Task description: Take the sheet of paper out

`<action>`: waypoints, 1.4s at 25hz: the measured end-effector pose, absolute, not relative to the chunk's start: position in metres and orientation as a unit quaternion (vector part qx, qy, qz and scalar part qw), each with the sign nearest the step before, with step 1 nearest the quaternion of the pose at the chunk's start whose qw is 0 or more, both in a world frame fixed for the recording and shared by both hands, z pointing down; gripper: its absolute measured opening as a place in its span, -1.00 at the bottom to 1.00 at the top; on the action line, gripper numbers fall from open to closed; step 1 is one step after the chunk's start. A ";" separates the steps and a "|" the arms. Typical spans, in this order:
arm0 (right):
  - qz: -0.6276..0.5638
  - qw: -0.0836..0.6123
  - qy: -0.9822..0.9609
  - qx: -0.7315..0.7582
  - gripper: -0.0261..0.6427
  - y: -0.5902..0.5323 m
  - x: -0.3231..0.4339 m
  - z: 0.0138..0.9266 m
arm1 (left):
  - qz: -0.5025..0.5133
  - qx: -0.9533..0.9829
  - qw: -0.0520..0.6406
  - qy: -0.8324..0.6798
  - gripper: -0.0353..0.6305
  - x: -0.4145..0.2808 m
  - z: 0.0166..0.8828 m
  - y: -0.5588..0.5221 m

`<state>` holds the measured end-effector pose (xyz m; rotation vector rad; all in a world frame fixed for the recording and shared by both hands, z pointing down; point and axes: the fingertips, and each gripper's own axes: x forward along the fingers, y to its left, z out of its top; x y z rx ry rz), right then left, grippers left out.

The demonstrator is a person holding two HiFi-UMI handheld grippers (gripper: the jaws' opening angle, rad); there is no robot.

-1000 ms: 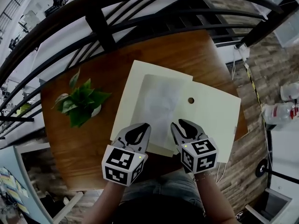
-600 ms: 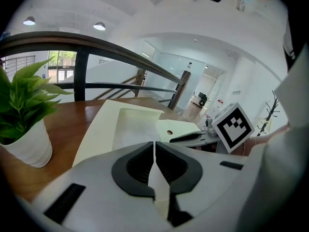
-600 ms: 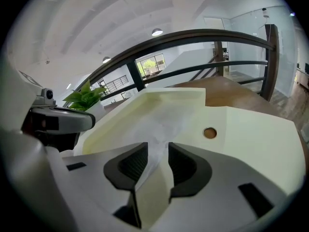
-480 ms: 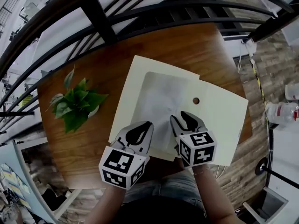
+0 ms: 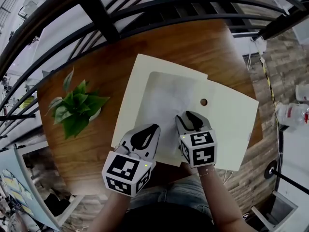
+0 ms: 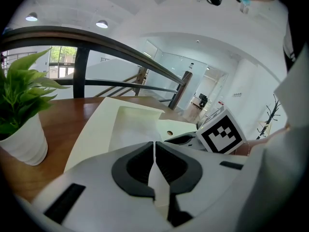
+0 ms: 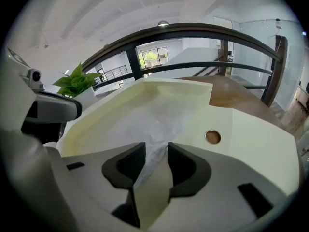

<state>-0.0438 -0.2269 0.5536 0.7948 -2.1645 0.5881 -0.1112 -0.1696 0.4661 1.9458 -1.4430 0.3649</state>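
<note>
Right gripper view: paper [image 7: 153,122] between jaws

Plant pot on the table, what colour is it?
The plant pot is white; the left gripper view shows it best.

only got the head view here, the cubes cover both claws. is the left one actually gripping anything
Observer: Yes. The left gripper view shows the left claw shut on the near edge of the cream folder.
Operator: ok and the right one, has it got the paper
Observer: No. The right claw has just been opening. Its jaws stand apart, and the crumpled near edge of the white sheet lies between them, not pinched.
</note>
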 end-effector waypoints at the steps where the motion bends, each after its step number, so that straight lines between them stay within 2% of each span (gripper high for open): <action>1: 0.223 0.375 -0.844 0.311 -0.46 -0.228 -0.043 0.553 | 0.140 0.747 0.339 -0.554 -0.82 -0.111 0.466 -0.170; 16: 0.189 0.381 -0.840 0.337 -0.81 -0.236 -0.033 0.554 | 0.151 0.747 0.336 -0.553 -0.82 -0.106 0.468 -0.169; 25: 0.208 0.361 -0.842 0.343 -0.84 -0.226 -0.021 0.550 | 0.163 0.756 0.330 -0.542 -0.82 -0.102 0.470 -0.165; 35: 0.238 0.307 -0.837 0.386 -0.84 -0.223 0.024 0.533 | 0.184 0.780 0.317 -0.507 -0.82 -0.075 0.472 -0.163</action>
